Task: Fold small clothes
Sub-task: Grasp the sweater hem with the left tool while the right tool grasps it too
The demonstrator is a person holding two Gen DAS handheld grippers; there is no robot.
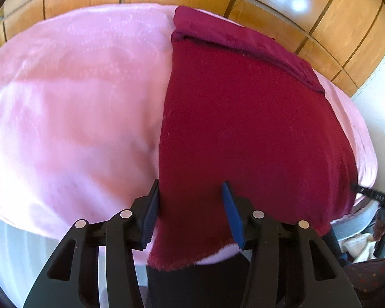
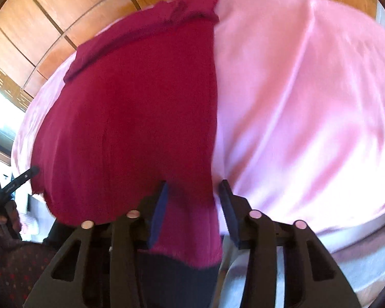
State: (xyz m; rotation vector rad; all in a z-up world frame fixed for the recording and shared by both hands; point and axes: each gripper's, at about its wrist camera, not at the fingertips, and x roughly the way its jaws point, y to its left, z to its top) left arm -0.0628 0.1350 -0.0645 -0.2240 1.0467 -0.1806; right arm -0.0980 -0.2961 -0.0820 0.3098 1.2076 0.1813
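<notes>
A dark red knitted cloth (image 1: 243, 128) lies flat on the pink blanket (image 1: 77, 102). The left gripper (image 1: 192, 213) straddles its near left edge, jaws part-open, pads not pressing. The right gripper (image 2: 195, 213) likewise straddles the near right edge, gripping nothing.

Dark red cloth (image 1: 243, 133), flat, far edge folded

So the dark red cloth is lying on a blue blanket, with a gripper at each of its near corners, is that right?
Not quite: the blanket is pink, not blue, as both wrist views show. The rest holds: the dark red cloth lies on it, with the left gripper at one near corner and the right gripper at the other, each with cloth between its open jaws.
</notes>
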